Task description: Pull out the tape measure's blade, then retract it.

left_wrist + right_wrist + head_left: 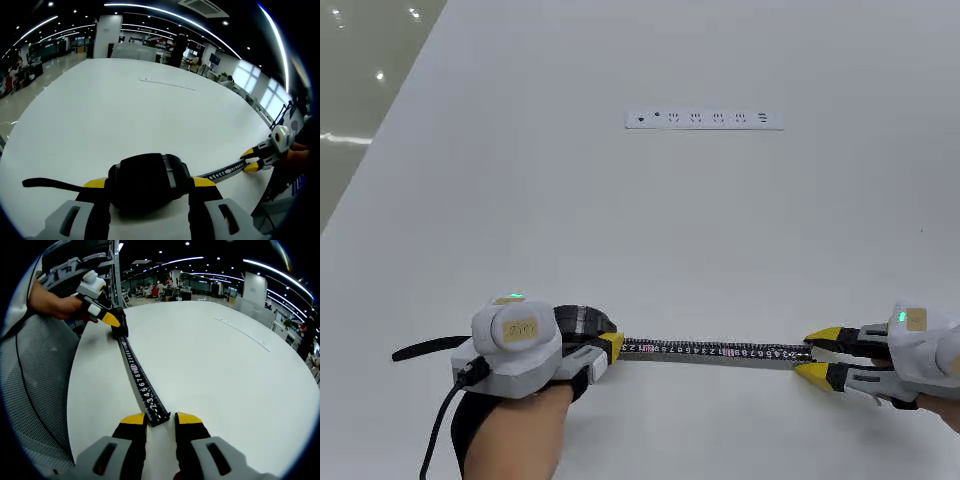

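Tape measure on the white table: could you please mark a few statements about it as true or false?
1. The blade is pulled out along the table. True.
2. The left gripper holds the tape measure between its jaws. True.
3. The blade's end lies beside the power strip. False: it lies between the jaws of the right gripper, far from the power strip.
4. The blade is yellow. False: it is black with white numbers.

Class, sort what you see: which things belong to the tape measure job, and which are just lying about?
In the job: tape measure, held by the left hand-held gripper; its blade, pulled out; right hand-held gripper at the blade's tip.
Lying about: power strip, far across the table.
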`<action>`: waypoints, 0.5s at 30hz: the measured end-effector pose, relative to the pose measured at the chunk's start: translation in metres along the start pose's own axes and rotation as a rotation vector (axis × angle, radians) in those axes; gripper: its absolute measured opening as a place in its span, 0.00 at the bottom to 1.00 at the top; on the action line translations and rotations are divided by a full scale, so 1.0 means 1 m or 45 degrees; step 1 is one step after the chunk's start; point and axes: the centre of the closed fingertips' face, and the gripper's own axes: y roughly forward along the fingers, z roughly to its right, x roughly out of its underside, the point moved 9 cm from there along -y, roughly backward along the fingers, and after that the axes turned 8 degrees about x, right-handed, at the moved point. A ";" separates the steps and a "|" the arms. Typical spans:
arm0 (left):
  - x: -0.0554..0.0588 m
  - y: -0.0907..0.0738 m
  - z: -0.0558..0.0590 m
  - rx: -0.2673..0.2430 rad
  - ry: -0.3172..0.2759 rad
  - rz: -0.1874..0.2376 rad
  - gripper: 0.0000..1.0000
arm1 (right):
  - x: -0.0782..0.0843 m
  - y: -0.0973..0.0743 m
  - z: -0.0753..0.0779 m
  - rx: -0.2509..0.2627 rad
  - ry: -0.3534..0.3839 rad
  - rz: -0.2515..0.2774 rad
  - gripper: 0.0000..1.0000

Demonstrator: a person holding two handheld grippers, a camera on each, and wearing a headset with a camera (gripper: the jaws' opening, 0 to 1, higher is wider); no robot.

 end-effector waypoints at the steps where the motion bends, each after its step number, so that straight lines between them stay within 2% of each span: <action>1: 0.000 0.000 0.000 0.001 0.002 0.001 0.60 | 0.000 0.000 0.000 -0.007 -0.019 -0.003 0.21; 5: 0.000 0.000 0.000 0.003 0.001 0.001 0.60 | -0.002 0.001 -0.002 -0.041 -0.075 -0.001 0.17; 10: 0.000 0.000 0.000 0.006 0.003 0.002 0.60 | -0.002 0.002 -0.001 -0.055 -0.072 0.001 0.15; 15: 0.000 0.000 0.000 0.006 0.008 0.009 0.61 | 0.001 0.001 -0.001 -0.037 -0.049 0.031 0.15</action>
